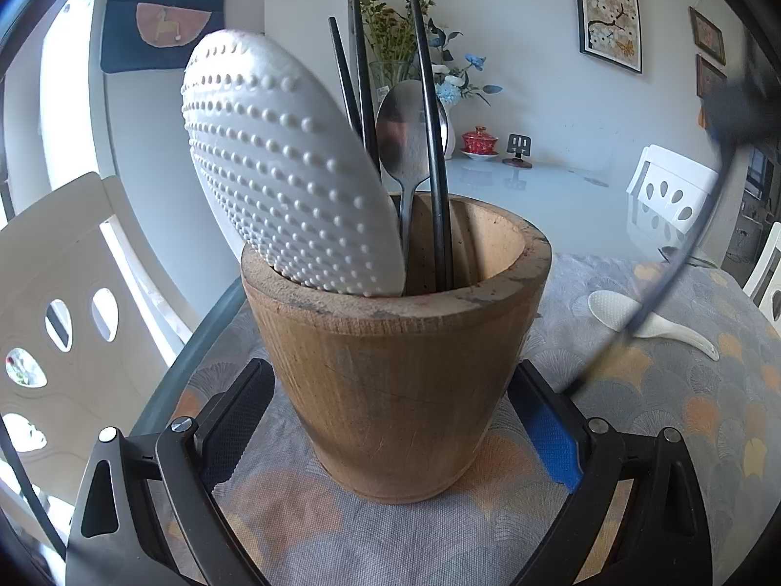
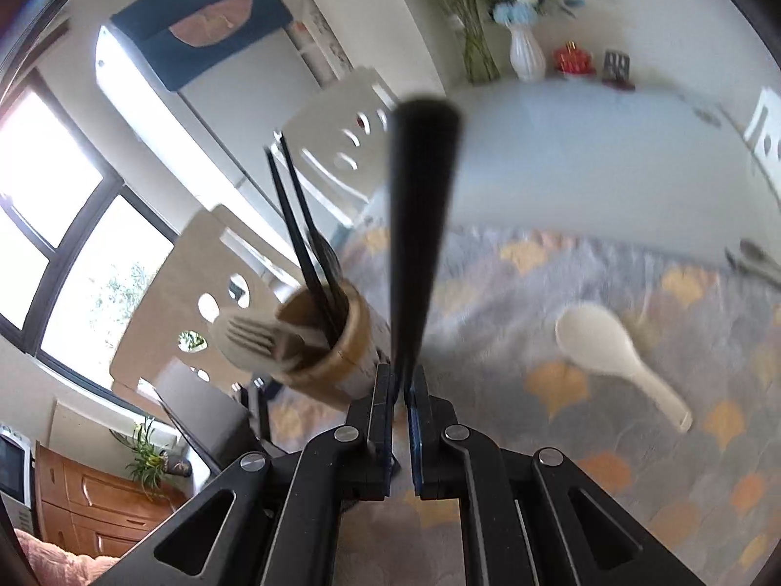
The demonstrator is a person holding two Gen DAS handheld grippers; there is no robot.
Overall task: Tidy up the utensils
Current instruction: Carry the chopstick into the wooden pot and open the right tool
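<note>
2 grippers work over a table point(image 1: 634, 390) spread with a grey cloth patterned in orange fans. On it stands a wooden holder point(image 1: 395, 381), upright and wider at its rim, with the left gripper point(image 1: 395, 420) set around its lower half: 1 finger sits on each side, though whether the pads actually press the wood cannot be told.

Inside the holder, a dimpled white rice paddle point(image 1: 288, 171) leans up and to the left, a metal spoon point(image 1: 405, 141) stands bowl-up, and 3 black chopsticks point(image 1: 429, 112) rise nearly vertical.

The right gripper point(image 2: 401, 390) is clamped tight on 1 black chopstick point(image 2: 415, 244), whose long axis runs straight away from the camera, the thick end pointing outward beside the holder.

A second white rice paddle point(image 2: 615, 346) lies flat on the cloth to the right, handle pointing toward the lower right.
</note>
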